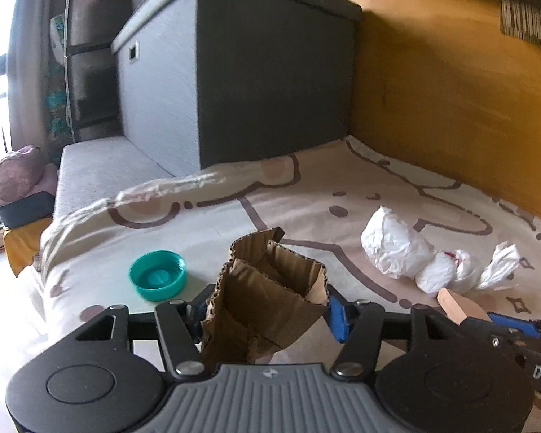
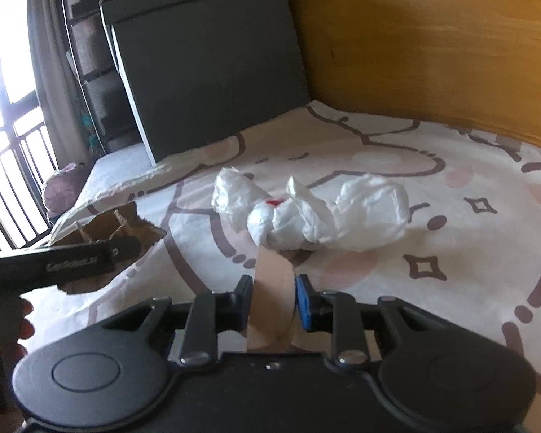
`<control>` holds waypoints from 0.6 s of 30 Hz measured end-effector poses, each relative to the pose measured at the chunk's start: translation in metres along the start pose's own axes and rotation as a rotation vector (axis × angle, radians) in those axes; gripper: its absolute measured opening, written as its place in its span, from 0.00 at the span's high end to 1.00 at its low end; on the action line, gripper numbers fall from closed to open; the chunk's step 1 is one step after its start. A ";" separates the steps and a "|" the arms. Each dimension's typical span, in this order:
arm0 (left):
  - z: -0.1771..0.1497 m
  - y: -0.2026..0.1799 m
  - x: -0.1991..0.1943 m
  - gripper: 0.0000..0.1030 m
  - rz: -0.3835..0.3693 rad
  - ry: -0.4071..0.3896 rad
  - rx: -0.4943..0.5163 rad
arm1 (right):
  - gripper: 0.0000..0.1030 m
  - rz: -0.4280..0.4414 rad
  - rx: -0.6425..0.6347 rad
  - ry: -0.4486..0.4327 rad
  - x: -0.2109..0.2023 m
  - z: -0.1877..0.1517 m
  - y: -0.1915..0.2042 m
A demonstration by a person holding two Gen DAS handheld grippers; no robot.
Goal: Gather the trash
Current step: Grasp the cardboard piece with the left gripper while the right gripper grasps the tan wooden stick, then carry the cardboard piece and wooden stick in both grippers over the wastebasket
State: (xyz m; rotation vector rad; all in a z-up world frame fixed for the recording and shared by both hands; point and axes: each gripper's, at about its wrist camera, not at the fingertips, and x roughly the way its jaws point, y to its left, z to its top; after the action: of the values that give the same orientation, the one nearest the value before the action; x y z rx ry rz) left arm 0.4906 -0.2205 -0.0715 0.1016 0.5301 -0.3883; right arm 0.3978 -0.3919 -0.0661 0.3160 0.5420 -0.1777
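Note:
My left gripper (image 1: 267, 310) is shut on a torn piece of brown corrugated cardboard (image 1: 267, 288), held just above the bed. A teal plastic cap (image 1: 157, 275) lies open side up on the blanket to its left. Crumpled white plastic bags (image 1: 425, 256) lie to the right. My right gripper (image 2: 273, 301) is shut on a flat tan strip of card (image 2: 272, 288) whose tip reaches the white bags (image 2: 306, 216). The strip's end (image 1: 458, 305) and the right gripper show at the right edge of the left wrist view. The cardboard (image 2: 119, 232) and left gripper show at left in the right wrist view.
The bed has a beige cartoon-print blanket (image 2: 451, 252). A tall grey fabric storage box (image 1: 256, 72) stands at the head of the bed, against a wooden wall (image 1: 451, 90). A dark shelf unit (image 1: 90, 54) and a window with railing (image 2: 7, 126) are at the left.

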 end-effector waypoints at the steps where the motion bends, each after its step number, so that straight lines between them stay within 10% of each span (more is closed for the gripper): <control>1: 0.000 0.001 -0.005 0.41 0.003 -0.008 0.000 | 0.74 0.006 0.000 -0.009 -0.003 0.001 0.000; 18: -0.014 0.032 -0.107 0.41 0.133 -0.067 -0.040 | 0.74 0.107 -0.074 -0.091 -0.044 0.007 0.030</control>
State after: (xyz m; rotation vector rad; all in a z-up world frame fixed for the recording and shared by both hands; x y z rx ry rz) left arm 0.4119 -0.1525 -0.0288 0.0846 0.4621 -0.2499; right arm 0.3715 -0.3626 -0.0302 0.2629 0.4393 -0.0682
